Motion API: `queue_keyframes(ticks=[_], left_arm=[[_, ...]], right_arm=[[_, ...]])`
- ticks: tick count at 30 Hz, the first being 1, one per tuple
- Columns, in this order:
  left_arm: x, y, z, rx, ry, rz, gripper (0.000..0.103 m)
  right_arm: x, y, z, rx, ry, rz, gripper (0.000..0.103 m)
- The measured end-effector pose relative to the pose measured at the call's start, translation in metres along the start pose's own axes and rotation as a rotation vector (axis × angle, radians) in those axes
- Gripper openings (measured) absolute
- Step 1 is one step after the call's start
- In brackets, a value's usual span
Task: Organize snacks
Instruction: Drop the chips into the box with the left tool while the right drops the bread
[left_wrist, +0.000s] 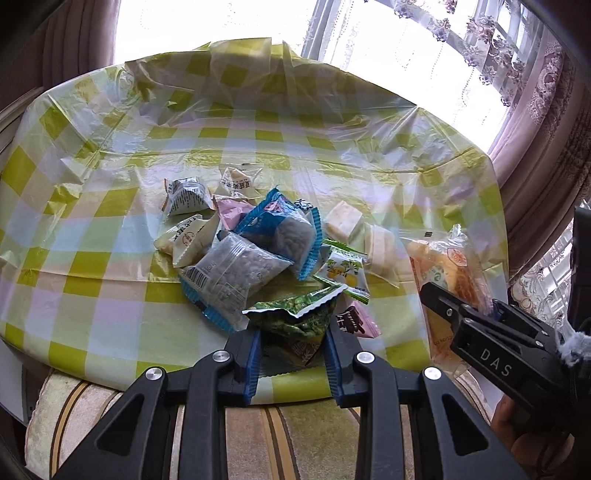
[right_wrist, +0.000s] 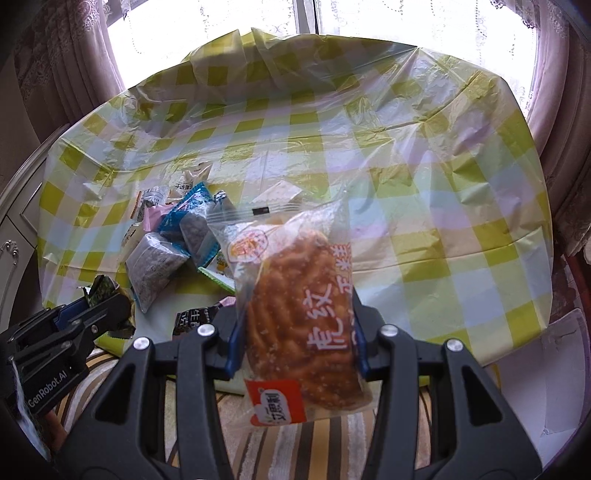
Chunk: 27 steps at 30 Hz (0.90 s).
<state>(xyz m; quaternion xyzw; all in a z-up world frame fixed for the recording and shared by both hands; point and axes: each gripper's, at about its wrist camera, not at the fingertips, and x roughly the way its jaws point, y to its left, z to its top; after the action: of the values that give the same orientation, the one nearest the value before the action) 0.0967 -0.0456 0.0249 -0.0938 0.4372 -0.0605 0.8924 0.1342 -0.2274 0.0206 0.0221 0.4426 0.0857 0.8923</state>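
My right gripper (right_wrist: 295, 332) fingers clamp the bread bag (right_wrist: 295, 314); my left gripper (left_wrist: 291, 347) pinches the green packet (left_wrist: 295, 314). At ten o'clock of the bread, the snack pile (right_wrist: 166, 240) looks unsorted on the tablecloth (right_wrist: 406, 184), so I judge most work remains.

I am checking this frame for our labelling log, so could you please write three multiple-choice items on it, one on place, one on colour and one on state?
1. Where does the snack pile lie relative to the clear bag of golden-brown bread?
A. left of it
B. right of it
C. under it

2. What colour are the crimped edges of the clear packets of grey grain snack?
A. red
B. blue
C. black

3. What does the left gripper hold?
A. nothing
B. a white box
C. the crinkled green foil packet

Answers: 1 A, in the right wrist view the pile sits left of the bag, which the right gripper holds. 2 B, blue seams show. 3 C, both fingers flank and press the green packet.
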Motion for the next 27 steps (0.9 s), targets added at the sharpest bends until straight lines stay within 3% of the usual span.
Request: queue_keyframes(ticks=[17,27], left_arm=[[0.014,-0.085,-0.01,0.141,0.088,-0.18,0.03],[0.028,-0.145,-0.023,0.248,0.166,-0.295,0.03]], right_arm=[[-0.025,-0.073,-0.023,0.118,0.015,-0.061,0.049],[-0.038,-0.13,-0.046,0.204,0.04,-0.148,0.049]])
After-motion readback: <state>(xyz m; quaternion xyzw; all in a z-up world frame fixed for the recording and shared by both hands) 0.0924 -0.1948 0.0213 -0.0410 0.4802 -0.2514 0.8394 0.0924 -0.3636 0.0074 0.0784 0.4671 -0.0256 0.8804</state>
